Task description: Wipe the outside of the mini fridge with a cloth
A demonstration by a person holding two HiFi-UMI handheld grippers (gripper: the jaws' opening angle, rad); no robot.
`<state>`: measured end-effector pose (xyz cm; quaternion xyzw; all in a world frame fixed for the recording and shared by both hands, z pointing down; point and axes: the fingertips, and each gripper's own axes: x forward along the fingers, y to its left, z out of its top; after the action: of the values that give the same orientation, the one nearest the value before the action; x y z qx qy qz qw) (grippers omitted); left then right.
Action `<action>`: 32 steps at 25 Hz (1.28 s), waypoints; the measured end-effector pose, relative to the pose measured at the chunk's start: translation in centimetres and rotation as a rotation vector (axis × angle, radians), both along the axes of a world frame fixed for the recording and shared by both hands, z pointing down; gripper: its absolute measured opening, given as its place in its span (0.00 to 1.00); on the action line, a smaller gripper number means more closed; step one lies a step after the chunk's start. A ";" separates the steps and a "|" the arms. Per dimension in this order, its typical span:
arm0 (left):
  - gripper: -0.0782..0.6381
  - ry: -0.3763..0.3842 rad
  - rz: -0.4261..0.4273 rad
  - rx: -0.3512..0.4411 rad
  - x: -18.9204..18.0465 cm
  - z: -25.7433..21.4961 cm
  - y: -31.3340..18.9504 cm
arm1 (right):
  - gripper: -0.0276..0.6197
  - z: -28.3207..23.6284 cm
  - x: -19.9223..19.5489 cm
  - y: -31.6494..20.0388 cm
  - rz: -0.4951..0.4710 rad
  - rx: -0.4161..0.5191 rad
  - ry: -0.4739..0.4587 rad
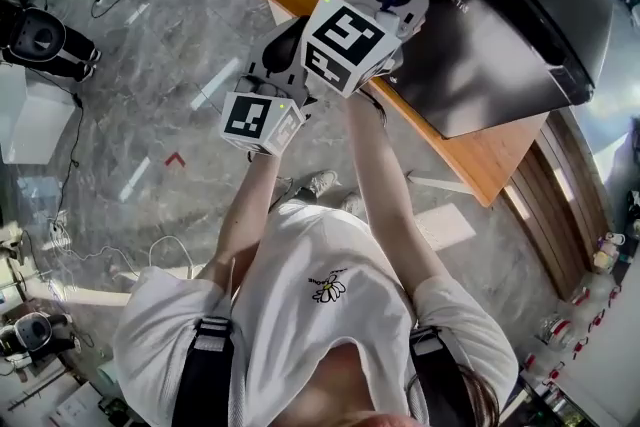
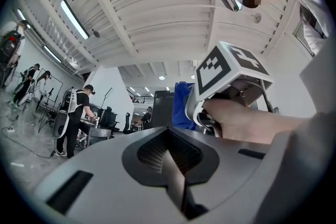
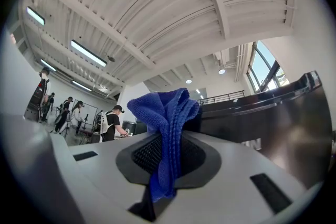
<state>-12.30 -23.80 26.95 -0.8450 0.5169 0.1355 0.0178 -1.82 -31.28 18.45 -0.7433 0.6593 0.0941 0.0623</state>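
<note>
Person's white shirt fills bottom of head view, both arms stretched forward. Right gripper clamped on blue cloth, bunch of cloth sticking out past jaws. Left gripper with jaws pressed together, nothing between, held just beside right one. Mini fridge stands on wooden table, to right of cloth. Cloth looks apart from fridge, contact not sure. Judgement: cloth in hand, wiping itself seems not yet done; no wiped area to see.
</note>
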 end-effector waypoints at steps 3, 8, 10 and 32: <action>0.12 0.001 0.025 0.004 1.8 -0.6 1.1 | 0.15 0.0 2.4 2.1 0.037 0.003 0.020; 0.12 -0.009 0.063 0.018 5.1 -1.3 3.3 | 0.15 0.2 5.7 5.3 0.079 0.005 0.060; 0.12 -0.026 0.078 0.019 6.5 -1.2 4.4 | 0.15 0.5 7.2 6.6 0.087 0.001 0.063; 0.12 -0.081 0.230 0.045 18.7 -2.1 10.6 | 0.15 0.6 22.1 17.0 0.287 0.051 0.116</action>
<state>6.37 -13.17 24.85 -0.9029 0.4122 0.1141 0.0421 20.23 -14.26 19.01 -0.8214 0.5463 0.1612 0.0289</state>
